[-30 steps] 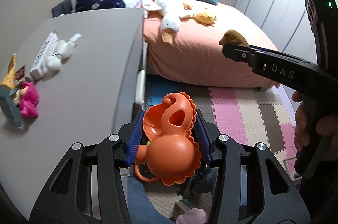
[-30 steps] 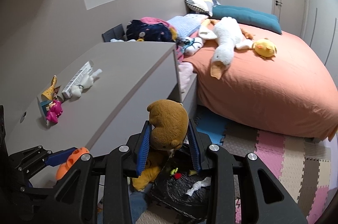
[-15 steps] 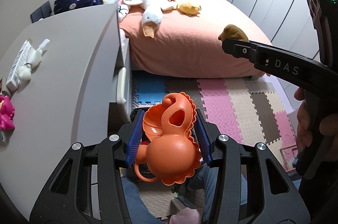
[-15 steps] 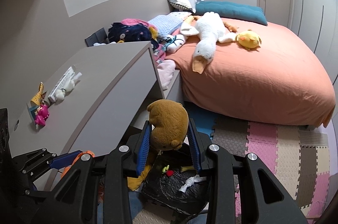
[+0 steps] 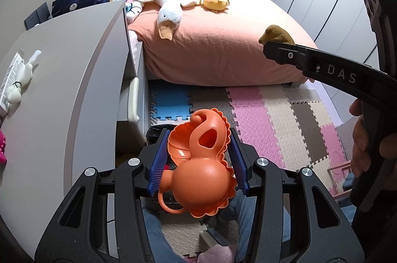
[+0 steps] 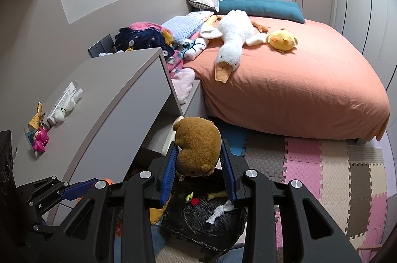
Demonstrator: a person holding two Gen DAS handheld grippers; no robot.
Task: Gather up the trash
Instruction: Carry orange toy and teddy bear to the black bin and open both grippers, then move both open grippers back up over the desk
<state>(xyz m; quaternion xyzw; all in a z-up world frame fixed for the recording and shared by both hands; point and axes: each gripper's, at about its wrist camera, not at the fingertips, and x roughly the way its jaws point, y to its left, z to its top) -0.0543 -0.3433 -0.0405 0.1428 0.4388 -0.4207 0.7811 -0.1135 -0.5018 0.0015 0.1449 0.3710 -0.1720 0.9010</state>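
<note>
My left gripper is shut on an orange plastic flamingo toy, held in the air beside the grey desk. My right gripper is shut on a brown plush bear, held above a black trash bag on the floor. The bag holds a crumpled white tissue and small red and green bits. In the left wrist view the right gripper's arm crosses the right side with the bear's head showing above it. The left gripper also shows in the right wrist view.
The desk holds a white plush with a packet, a pink toy and a yellow wrapper. A bed with an orange sheet carries a white goose plush and a yellow chick plush. Foam puzzle mats cover the floor.
Both grippers have swung to the right, away from the desk and toward the bed and floor mats. Each keeps its toy. The trash bag now shows more fully under the right gripper.
</note>
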